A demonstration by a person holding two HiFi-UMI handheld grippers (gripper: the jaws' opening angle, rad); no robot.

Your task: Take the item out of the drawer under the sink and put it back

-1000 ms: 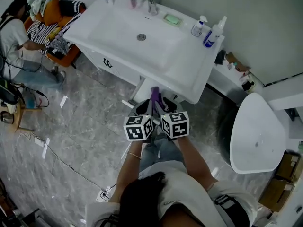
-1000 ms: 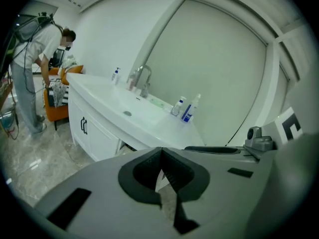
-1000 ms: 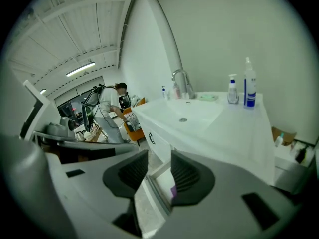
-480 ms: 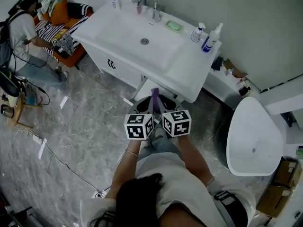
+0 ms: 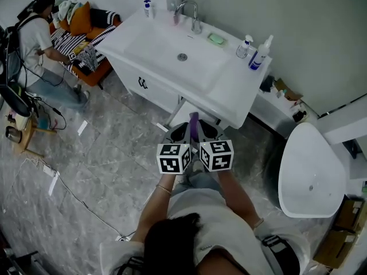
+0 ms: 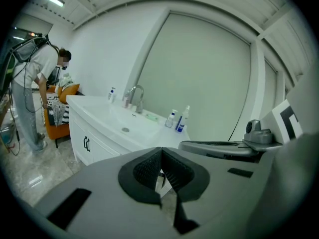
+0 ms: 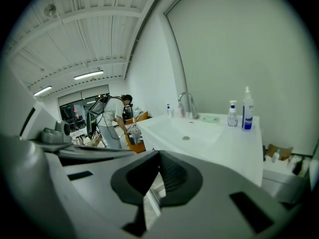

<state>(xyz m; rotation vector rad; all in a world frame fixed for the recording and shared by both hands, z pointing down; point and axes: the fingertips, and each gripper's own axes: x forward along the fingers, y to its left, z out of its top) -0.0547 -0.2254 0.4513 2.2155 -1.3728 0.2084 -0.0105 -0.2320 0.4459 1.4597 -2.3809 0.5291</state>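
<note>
Comparing the head view with the two earlier ones: the left gripper (image 6: 160,152) and the right gripper (image 7: 158,156) remain side by side with their marker cubes nearly touching. The white rectangular ceramic vanity basin (image 5: 152,42) ahead of them now sits lower and further right in the frame. The right gripper's jaws have just been closing; they now meet at the tips with nothing between them. The left gripper's ribbed black pads likewise meet at the tips, and only grey marbled floor tile (image 5: 103,153) shows through the gap behind them.

Ahead of both sets of jaws:
- the basin with its chrome tap (image 5: 193,13);
- a pale green soap bar (image 5: 216,38);
- two white bottles with blue labels (image 5: 256,47) at the far right corner.

Ahead and left of the left gripper is the white cabinet front with a dark handle (image 5: 142,83). Far to its left, a person in a white top (image 5: 35,36) stands bent forward. Right of the right gripper is a white oval fixture (image 5: 309,168).

Hard to make out:
- A narrow purple strip (image 5: 194,122) shows between the grippers' front ends; what it is cannot be told.
- A white panel (image 5: 182,110) shows under the basin's front edge, just ahead of the jaws. The grippers cover part of it, and whether it is the drawer cannot be told.
- The item cannot be located in any view.
</note>
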